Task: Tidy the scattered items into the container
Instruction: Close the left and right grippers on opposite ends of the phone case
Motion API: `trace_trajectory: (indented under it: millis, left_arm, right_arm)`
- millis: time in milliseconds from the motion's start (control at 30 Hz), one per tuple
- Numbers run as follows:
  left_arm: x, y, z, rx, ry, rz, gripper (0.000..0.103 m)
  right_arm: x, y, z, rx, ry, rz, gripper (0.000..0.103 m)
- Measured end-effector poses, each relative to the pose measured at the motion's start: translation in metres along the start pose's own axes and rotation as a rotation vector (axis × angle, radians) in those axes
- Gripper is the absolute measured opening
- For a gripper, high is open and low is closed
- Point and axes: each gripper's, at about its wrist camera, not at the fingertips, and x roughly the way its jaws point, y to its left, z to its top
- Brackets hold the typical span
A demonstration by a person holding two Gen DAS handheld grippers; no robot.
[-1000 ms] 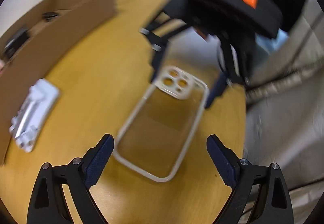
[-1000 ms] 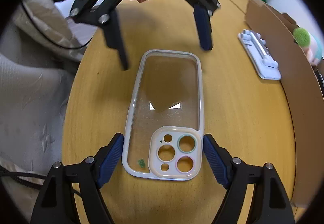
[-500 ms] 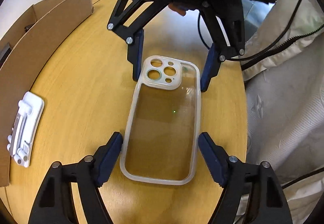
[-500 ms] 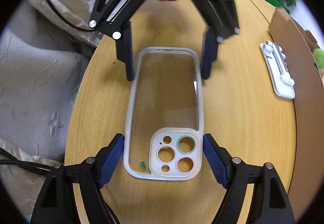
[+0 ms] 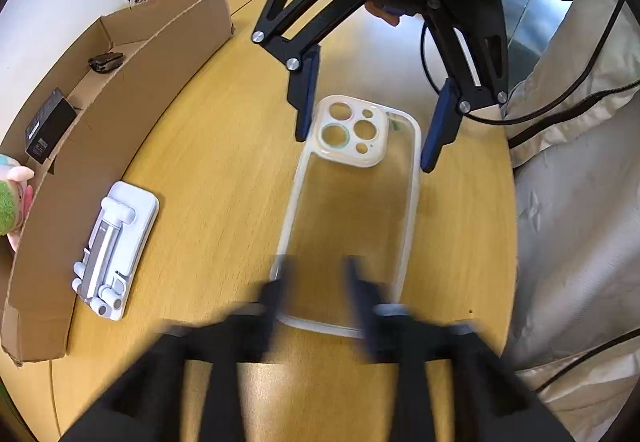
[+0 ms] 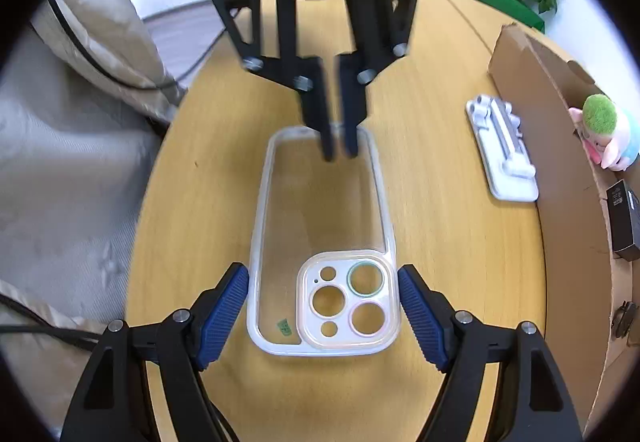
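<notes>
A clear phone case [image 5: 352,210] with a cream camera plate lies flat on the round wooden table [image 5: 208,146]; it also shows in the right wrist view [image 6: 320,242]. My left gripper [image 5: 316,278] is motion-blurred, its jaws nearly together over the case's plain end, a narrow gap still showing; it appears opposite in the right wrist view [image 6: 340,146]. My right gripper [image 6: 323,306] is open, its blue pads either side of the camera end, apart from the case; it also shows in the left wrist view [image 5: 364,146].
A white folding phone stand [image 5: 114,242] lies left of the case, beside the cardboard box [image 5: 132,82]. The box holds a black packet [image 5: 48,124], a small black clip [image 5: 105,61] and a plush toy [image 6: 606,132]. Beige fabric with cables [image 5: 576,170] borders the table.
My left gripper's jaws have swung from wide open to nearly closed over the case's plain end. The right gripper stays open at the camera end. The case has not moved.
</notes>
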Motion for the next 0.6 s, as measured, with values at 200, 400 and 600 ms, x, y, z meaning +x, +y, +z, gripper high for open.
trace_trajectory:
  millis: [200,400,600]
  left_arm:
    - [0.016,-0.015,-0.001,0.027,0.014,-0.031,0.095]
    - [0.028,-0.024,0.0,0.08,0.05,-0.05,0.097]
    - [0.02,-0.027,0.008,0.103,0.054,-0.054,0.082]
  right_arm:
    - [0.012,-0.001,0.002,-0.032,0.034,0.016,0.076]
    - [0.011,-0.011,0.009,-0.043,0.026,0.019,0.076]
    - [0.005,-0.024,0.014,-0.043,0.024,0.023,0.076]
